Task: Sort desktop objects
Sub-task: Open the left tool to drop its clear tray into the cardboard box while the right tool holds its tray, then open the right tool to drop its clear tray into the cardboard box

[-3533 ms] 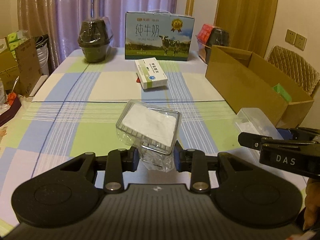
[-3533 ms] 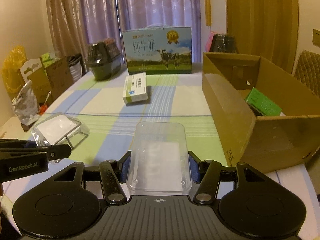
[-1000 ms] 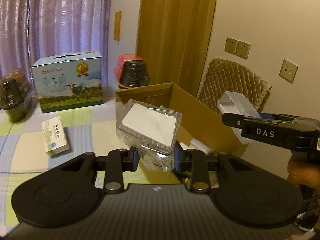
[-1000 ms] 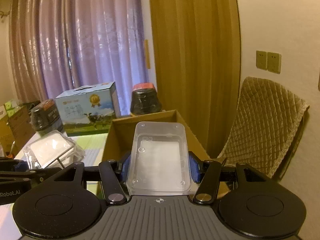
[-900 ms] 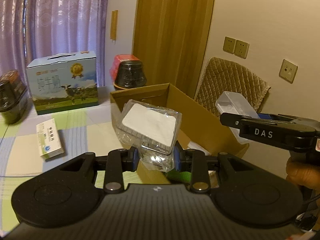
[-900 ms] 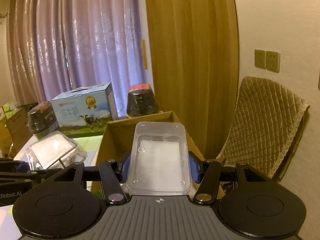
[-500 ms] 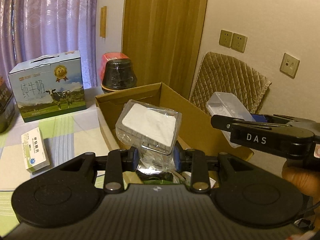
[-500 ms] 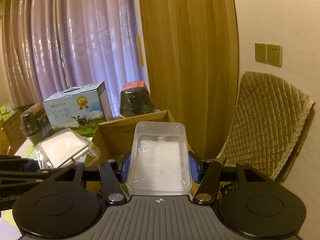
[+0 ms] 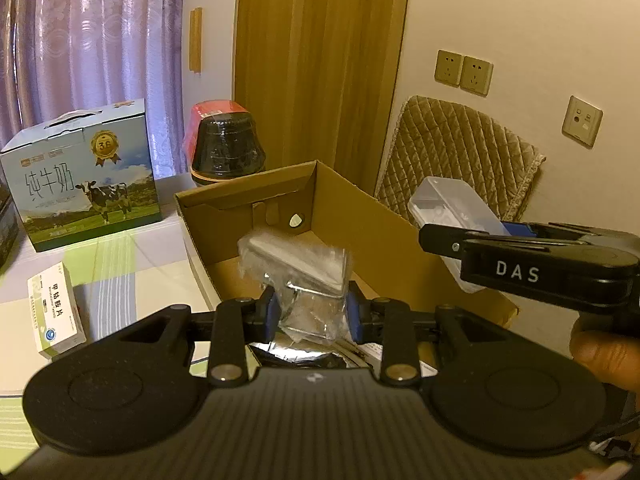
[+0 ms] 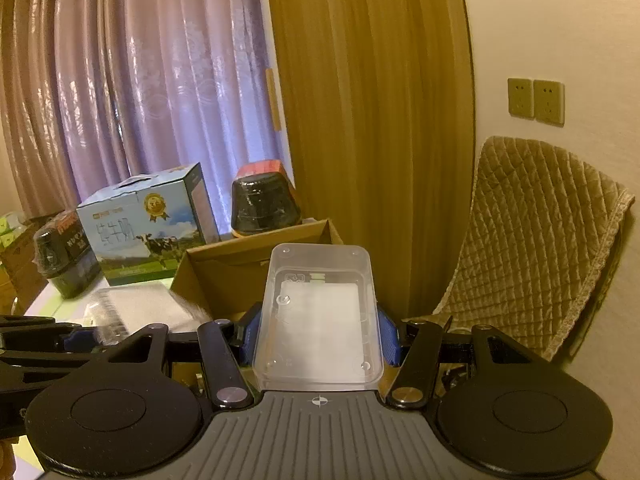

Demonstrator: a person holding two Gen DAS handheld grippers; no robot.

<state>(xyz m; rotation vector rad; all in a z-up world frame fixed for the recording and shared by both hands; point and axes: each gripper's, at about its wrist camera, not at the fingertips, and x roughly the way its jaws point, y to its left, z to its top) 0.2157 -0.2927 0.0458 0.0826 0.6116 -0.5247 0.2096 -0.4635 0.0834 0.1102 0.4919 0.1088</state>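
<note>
My left gripper (image 9: pixel 312 312) hangs over the open cardboard box (image 9: pixel 352 216), shut on a clear-wrapped white packet (image 9: pixel 296 260). The packet is tipped forward and blurred. Silvery and printed items lie in the box below it. My right gripper (image 10: pixel 320 340) is shut on a clear plastic box (image 10: pixel 320 312) with a white sheet inside, held above the cardboard box (image 10: pixel 224 268) near its right wall. The left wrist view shows the right gripper (image 9: pixel 440 236) with that clear plastic box (image 9: pixel 448 208) at the right, and a hand (image 9: pixel 600 356) behind it.
A milk carton (image 9: pixel 80 176), a black tub with a red lid (image 9: pixel 226 148) and a white-green medicine box (image 9: pixel 54 312) stand on the checked tablecloth (image 9: pixel 132 264), left of the cardboard box. A quilted chair (image 9: pixel 460 160) stands by the wall behind it.
Both grippers rose from the table and swung right over the cardboard box with their loads. In the last half second the left one's packet tipped forward and down.
</note>
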